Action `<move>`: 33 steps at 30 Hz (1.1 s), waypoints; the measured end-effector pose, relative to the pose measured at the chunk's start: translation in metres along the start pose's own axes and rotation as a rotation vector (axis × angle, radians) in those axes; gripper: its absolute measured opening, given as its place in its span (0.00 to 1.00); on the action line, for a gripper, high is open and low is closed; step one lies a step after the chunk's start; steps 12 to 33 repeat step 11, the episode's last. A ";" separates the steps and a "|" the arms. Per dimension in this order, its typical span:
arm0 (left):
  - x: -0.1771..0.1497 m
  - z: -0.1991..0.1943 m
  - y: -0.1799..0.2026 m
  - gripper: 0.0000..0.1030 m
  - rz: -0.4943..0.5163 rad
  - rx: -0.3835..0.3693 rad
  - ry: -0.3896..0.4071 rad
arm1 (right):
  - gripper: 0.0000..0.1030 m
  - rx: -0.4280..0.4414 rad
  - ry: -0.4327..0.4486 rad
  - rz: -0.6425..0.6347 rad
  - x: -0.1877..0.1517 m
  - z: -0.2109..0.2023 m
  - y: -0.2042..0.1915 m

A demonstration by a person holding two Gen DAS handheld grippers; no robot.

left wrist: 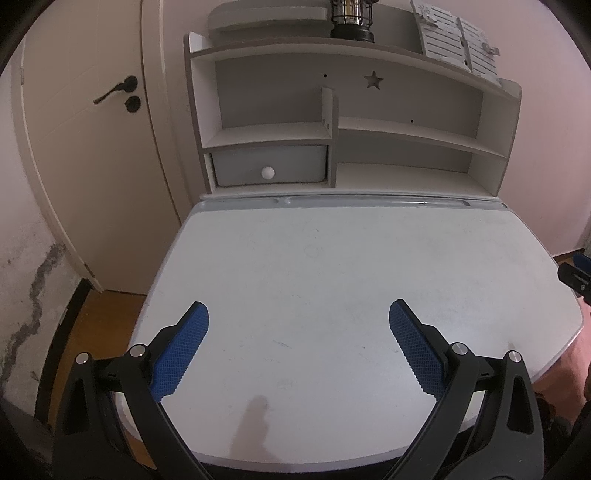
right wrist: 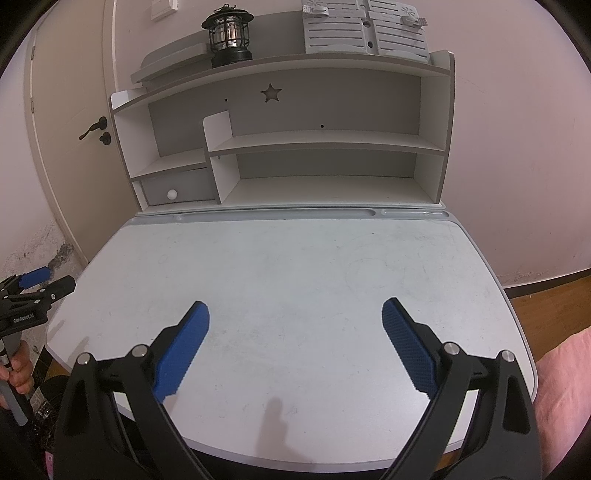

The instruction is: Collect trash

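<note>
Door point(left wrist: 92, 155): closed, left of the desk. Desk point(right wrist: 295, 266): pale top, scuffed. Shelf unit point(right wrist: 321, 140): along the desk's rear edge; drawer point(left wrist: 269, 166) at its lower left. Lantern point(right wrist: 227, 35): top shelf, left. Left gripper point(left wrist: 299, 321): blue pads apart, holding nothing, over the front edge. Right gripper point(right wrist: 295, 319): likewise apart. Trash: none in view.

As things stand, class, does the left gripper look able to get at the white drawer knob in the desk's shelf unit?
Probably yes. The left gripper is open, and nothing shows on the desk top between it and the drawer knob; it would need to travel forward.
</note>
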State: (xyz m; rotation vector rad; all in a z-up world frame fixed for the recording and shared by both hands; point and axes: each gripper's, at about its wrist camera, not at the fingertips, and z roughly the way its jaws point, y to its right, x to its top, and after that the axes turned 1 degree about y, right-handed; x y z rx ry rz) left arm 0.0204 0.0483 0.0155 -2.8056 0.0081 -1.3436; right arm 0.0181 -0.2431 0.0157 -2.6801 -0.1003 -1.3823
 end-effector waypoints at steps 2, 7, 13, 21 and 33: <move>0.000 -0.001 0.001 0.92 0.007 -0.006 0.003 | 0.89 -0.002 -0.001 0.002 0.000 0.000 0.001; 0.002 -0.001 0.004 0.92 0.011 -0.016 -0.004 | 0.89 -0.005 0.000 0.006 0.001 0.001 0.002; 0.001 0.001 0.004 0.92 0.003 -0.028 -0.025 | 0.89 -0.006 0.000 0.006 0.001 0.001 0.002; 0.001 0.001 0.004 0.92 0.003 -0.028 -0.025 | 0.89 -0.006 0.000 0.006 0.001 0.001 0.002; 0.001 0.001 0.004 0.92 0.003 -0.028 -0.025 | 0.89 -0.006 0.000 0.006 0.001 0.001 0.002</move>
